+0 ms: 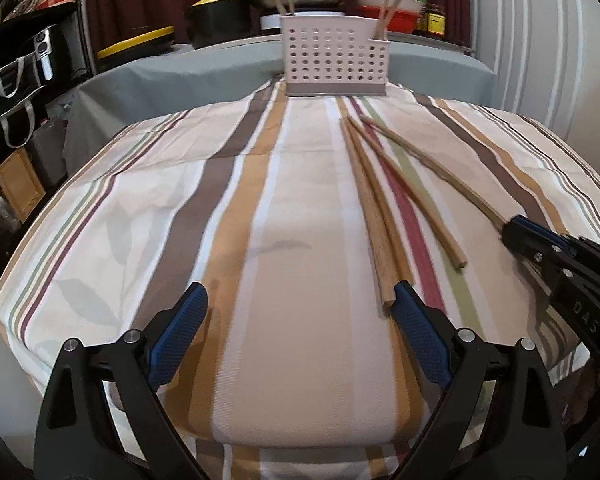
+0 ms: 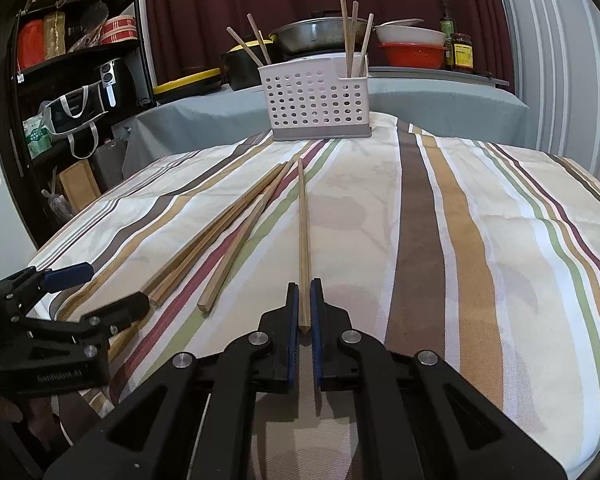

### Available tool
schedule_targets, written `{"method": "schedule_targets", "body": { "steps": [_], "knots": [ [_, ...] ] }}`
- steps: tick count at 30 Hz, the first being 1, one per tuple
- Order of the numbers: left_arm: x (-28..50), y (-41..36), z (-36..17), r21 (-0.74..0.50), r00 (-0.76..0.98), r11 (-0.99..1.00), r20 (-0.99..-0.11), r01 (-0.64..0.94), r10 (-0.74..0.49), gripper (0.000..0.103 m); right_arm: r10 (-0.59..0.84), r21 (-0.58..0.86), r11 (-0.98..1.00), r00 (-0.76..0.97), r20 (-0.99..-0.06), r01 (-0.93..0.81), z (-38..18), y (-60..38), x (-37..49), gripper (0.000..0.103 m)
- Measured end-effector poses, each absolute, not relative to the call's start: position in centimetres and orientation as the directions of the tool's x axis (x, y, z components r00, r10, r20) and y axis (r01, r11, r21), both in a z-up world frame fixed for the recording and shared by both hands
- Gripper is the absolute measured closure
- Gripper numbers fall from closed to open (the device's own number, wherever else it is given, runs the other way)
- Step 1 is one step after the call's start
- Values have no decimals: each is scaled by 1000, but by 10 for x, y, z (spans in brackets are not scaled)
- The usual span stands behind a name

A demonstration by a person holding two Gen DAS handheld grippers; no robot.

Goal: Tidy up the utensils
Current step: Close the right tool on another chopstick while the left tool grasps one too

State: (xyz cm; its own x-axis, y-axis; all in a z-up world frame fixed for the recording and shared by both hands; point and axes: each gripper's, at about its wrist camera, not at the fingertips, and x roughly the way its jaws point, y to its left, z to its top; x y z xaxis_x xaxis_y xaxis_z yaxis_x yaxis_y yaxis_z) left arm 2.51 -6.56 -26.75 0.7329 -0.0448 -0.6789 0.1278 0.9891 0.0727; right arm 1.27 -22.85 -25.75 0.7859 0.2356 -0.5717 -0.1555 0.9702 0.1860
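My right tongs (image 2: 305, 300) pinch one wooden chopstick (image 2: 303, 236), my left tongs (image 1: 300, 312) gape wide; three chopsticks (image 1: 374, 208) await the white perforated plastic caddy (image 1: 334, 56), which holds several.

Chopstick (image 2: 303, 240) end hidden between right tongs (image 2: 304, 300), jar (image 2: 461, 52) label unreadable

Surface: table under a striped cloth (image 2: 420, 240) in cream, brown, tan, maroon and green
Far edge: perforated white utensil caddy (image 2: 316, 100) standing upright on the cloth
Middle: three loose wooden chopsticks (image 1: 374, 208) lying flat, near ends fanned apart
Right: a fourth chopstick (image 2: 303, 248) pointing toward the caddy
Beyond: a grey-covered surface (image 2: 440, 100)
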Motion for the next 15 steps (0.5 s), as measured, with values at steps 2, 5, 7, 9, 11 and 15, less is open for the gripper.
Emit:
{"method": "schedule_targets", "body": {
  "steps": [2,5,7,9,11,15],
  "knots": [
    [26,-63,-268,73,732,990,-681,120,-39,12,236,187,970,786,-572,-155,-258,-228,12,96],
    [26,-59,-268,63,734,992,-678,109,-38,13,236,187,970,786,-572,-155,-258,-228,13,96],
    [28,-59,-268,52,733,992,-678,116,-50,18,236,188,970,786,-571,-155,-257,-228,13,96],
    [30,-61,-268,50,742,991,-668,128,-62,24,235,187,970,787,-571,-155,-258,-228,13,96],
    [30,-64,-269,41,751,987,-654,153,-89,33,235,186,970,787,-571,-155,-257,-228,12,96],
    [28,-69,-270,24,759,980,-636,198,-138,58,235,186,970,788,-569,-155,-257,-228,13,96]
  ]
}}
